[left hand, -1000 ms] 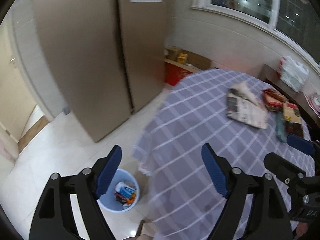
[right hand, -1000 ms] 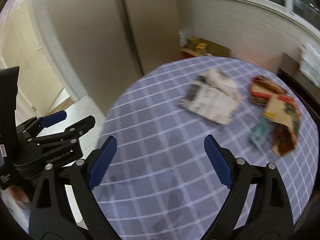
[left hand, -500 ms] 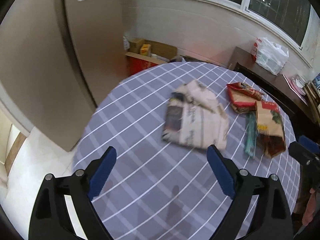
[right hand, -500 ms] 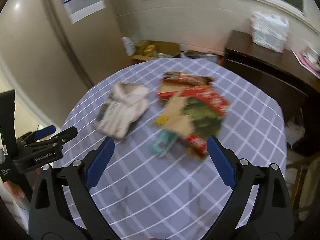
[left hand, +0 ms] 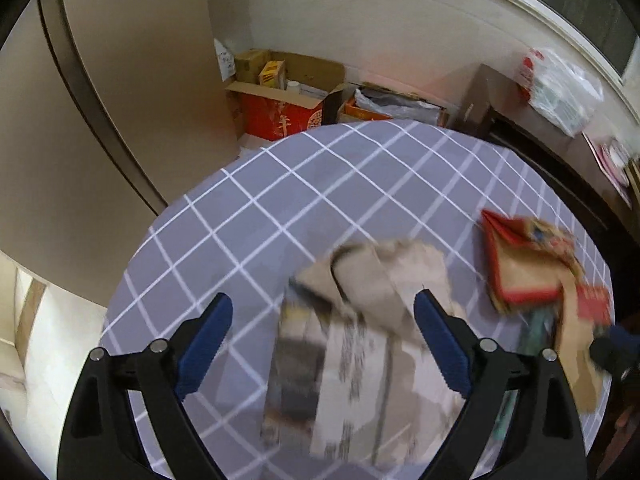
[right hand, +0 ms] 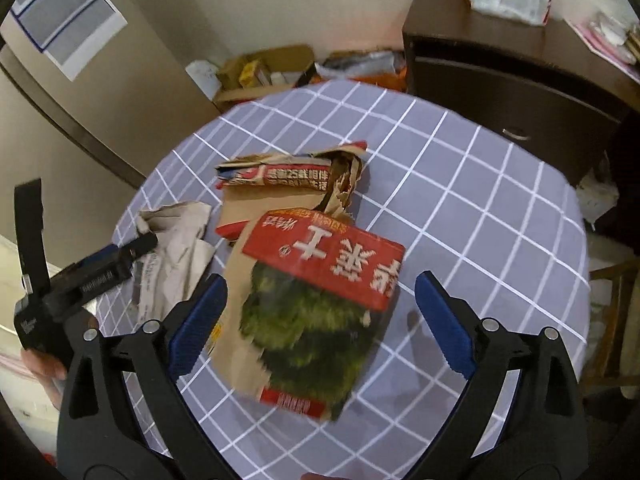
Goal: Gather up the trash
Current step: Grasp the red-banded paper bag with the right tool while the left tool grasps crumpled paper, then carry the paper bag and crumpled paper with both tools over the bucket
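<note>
A second ago my left tongs [left hand: 322, 344] looked at the floor and the blue bin beside the counter [left hand: 304, 184]; now both hands have swung over the counter and come lower, so the bin has gone out of view and the trash fills both views. This means I am past the empty travel and at the start of the next pickup.

The left tongs are wide open with nothing between the pads. They hang over the crumpled newspaper [left hand: 360, 344], which lies near the edge of the counter closest to me, left of the other pieces. The paper is blurred, so I cannot tell whether the pads already touch it; I judge they do not.

More to the right, the right tongs [right hand: 320, 324] are also wide open and empty. They frame the torn paper bag [right hand: 320, 304] with the red band and green picture, in the middle of the counter. Behind it lies another torn red wrapper [right hand: 288, 176], toward the far edge.

Nothing is gripped yet. I think each hand must go down further before closing, and the thin flat bag may slide on the cloth.
</note>
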The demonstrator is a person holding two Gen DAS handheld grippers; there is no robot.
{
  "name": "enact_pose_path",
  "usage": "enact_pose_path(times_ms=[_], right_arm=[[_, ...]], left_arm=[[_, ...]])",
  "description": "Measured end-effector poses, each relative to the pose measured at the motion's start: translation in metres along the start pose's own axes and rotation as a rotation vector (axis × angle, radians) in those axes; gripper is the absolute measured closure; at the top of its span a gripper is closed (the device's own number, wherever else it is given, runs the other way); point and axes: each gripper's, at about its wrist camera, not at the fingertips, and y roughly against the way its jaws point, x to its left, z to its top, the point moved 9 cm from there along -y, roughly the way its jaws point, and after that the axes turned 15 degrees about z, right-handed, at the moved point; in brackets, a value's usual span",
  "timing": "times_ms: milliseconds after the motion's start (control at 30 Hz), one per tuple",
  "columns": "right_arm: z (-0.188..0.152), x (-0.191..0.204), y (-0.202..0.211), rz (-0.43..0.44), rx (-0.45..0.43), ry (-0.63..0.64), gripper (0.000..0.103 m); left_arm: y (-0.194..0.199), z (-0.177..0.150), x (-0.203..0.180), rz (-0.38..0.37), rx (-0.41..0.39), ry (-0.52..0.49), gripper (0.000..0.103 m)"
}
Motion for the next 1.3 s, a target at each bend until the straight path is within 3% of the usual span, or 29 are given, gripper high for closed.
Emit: enact_pose_path(times_ms=[133, 167, 200, 233, 267, 333, 400, 433, 600, 733, 933, 1300], right_arm=[[0.001, -0.009, -0.02, 0.029, 0.036, -0.039, 0.009], [-0.001, -0.01, -0.024, 0.042, 0.046, -0.052, 0.009], [-0.002, -0.01, -0.026, 0.047, 0.051, -0.059, 0.009], [-0.003, -0.011, -0.027, 0.059, 0.059, -0.066, 0.01], [-0.005, -0.011, -0.029, 0.077, 0.07, -0.075, 0.01], [-0.006, -0.011, -0.027, 0.088, 0.067, -0.08, 0.019], [-0.01, -0.007, -0.025, 0.118, 0.079, -0.078, 0.043], [-0.011, -0.004, -0.023, 0.136, 0.081, -0.082, 0.049], [-0.018, 0.006, -0.01, 0.096, 0.064, -0.038, 0.052], [-0.024, 0.016, 0.0, 0.117, 0.054, -0.033, 0.052], [-0.032, 0.028, 0.019, 0.114, 0.029, -0.013, 0.052], [-0.044, 0.054, 0.037, 0.122, 0.0, 0.029, 0.052]], left_arm=[[-0.018, 0.01, -0.005, -0.031, 0.007, 0.008, 0.014], [-0.02, 0.011, -0.006, -0.027, 0.004, -0.002, 0.02], [-0.023, 0.011, -0.007, -0.019, 0.005, -0.012, 0.039], [-0.023, 0.011, -0.007, -0.014, -0.002, -0.019, 0.047], [-0.021, 0.012, -0.006, -0.011, -0.013, -0.024, 0.049], [-0.018, 0.012, -0.006, -0.015, -0.024, -0.037, 0.052], [-0.015, 0.011, -0.005, -0.015, -0.032, -0.045, 0.053], [-0.014, 0.01, -0.003, -0.009, -0.033, -0.046, 0.06], [0.001, 0.006, 0.008, 0.002, -0.055, -0.037, 0.075], [0.012, 0.0, 0.015, 0.015, -0.067, -0.044, 0.088], [0.028, -0.008, 0.032, 0.032, -0.085, -0.039, 0.096], [0.064, -0.029, 0.075, 0.069, -0.134, 0.001, 0.099]])
